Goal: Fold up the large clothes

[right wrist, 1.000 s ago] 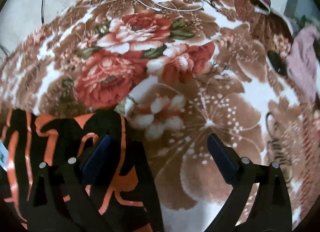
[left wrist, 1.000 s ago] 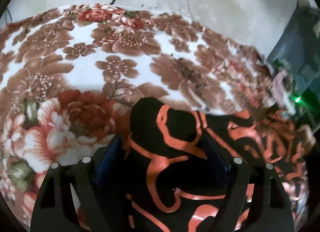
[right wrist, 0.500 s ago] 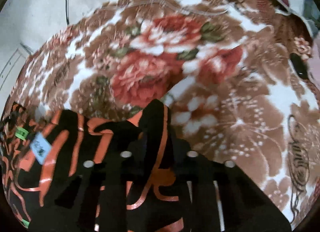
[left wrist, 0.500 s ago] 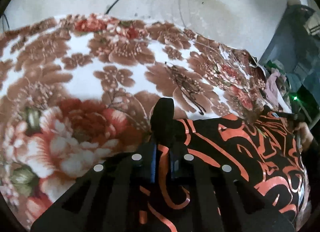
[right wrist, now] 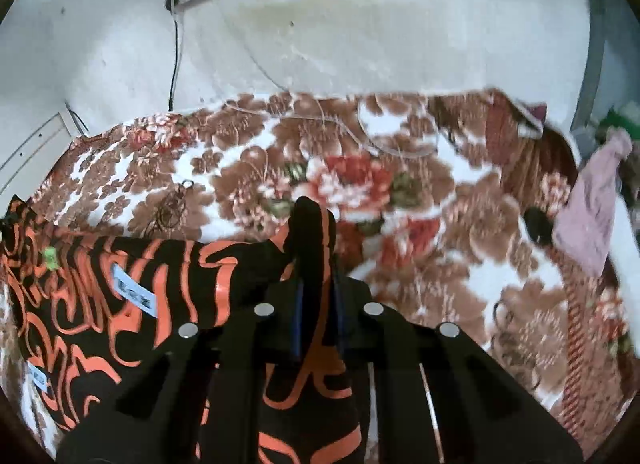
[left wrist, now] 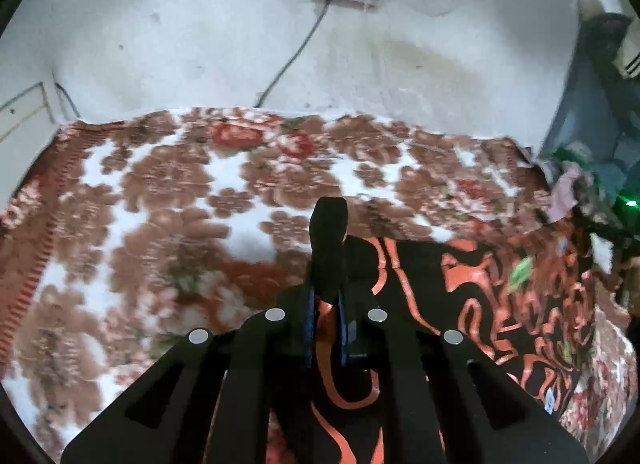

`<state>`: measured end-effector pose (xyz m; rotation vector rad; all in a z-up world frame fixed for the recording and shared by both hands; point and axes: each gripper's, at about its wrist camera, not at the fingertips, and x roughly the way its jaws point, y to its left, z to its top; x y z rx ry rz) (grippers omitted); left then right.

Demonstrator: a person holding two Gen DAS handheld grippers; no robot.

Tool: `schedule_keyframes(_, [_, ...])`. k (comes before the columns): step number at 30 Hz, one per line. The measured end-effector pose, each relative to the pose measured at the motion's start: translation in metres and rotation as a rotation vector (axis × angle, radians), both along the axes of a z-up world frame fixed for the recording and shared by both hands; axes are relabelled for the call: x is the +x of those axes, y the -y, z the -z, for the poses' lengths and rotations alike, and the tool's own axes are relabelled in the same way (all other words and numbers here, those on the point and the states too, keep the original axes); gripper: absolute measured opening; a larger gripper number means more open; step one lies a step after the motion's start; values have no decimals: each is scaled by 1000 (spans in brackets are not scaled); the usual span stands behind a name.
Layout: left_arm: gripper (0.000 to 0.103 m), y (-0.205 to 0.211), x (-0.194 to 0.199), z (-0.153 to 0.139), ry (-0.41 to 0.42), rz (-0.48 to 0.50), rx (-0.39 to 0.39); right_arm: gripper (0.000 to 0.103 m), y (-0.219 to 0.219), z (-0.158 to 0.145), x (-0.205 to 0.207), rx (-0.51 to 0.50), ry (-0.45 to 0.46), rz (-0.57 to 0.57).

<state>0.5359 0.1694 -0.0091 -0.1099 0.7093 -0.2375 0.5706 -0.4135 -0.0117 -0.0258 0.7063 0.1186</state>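
Left wrist view: left tongs (left wrist: 325,338) pinch a corner of the black-and-orange patterned garment (left wrist: 500,296), which trails toward 3 o'clock over the floral blanket (left wrist: 168,200) on the bed. No fold appears laid yet; judged an early stage. Bare blanket from 9 to 12 o'clock gives room.

Right wrist view: right tongs (right wrist: 316,328) pinch another corner of the garment (right wrist: 132,264), spreading toward 9 o'clock. A pink cloth (right wrist: 592,204) and a thin white cable (right wrist: 384,136) crowd 1 to 3 o'clock.
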Motion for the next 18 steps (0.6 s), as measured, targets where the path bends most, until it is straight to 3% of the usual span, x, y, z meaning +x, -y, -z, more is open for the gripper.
schedule_keyframes(2, [10, -1, 9, 5, -40, -10, 27, 12, -7, 5, 11, -23, -13, -1])
schedule_keyframes(4, [10, 4, 28, 33, -128, -25, 94, 13, -13, 26, 25, -42, -44, 3])
schedule_keyframes(7, [12, 8, 46, 85, -222, -38, 120, 13, -17, 66, 39, -84, -104, 16])
schedule_keyframes(11, [18, 12, 49, 126, -198, -19, 109, 13, -7, 120, 50, -149, -169, 40])
schedule_keyframes(15, [24, 12, 48, 151, -174, -28, 108, 18, 5, 142, 49, -109, -192, 52])
schedule_keyframes(17, [26, 16, 44, 156, -159, -37, 127, 23, 0, 150, 45, -151, -189, 67])
schedule_keyframes(18, [33, 18, 39, 154, -149, -48, 144, 28, -4, 151, 41, -176, -186, 69])
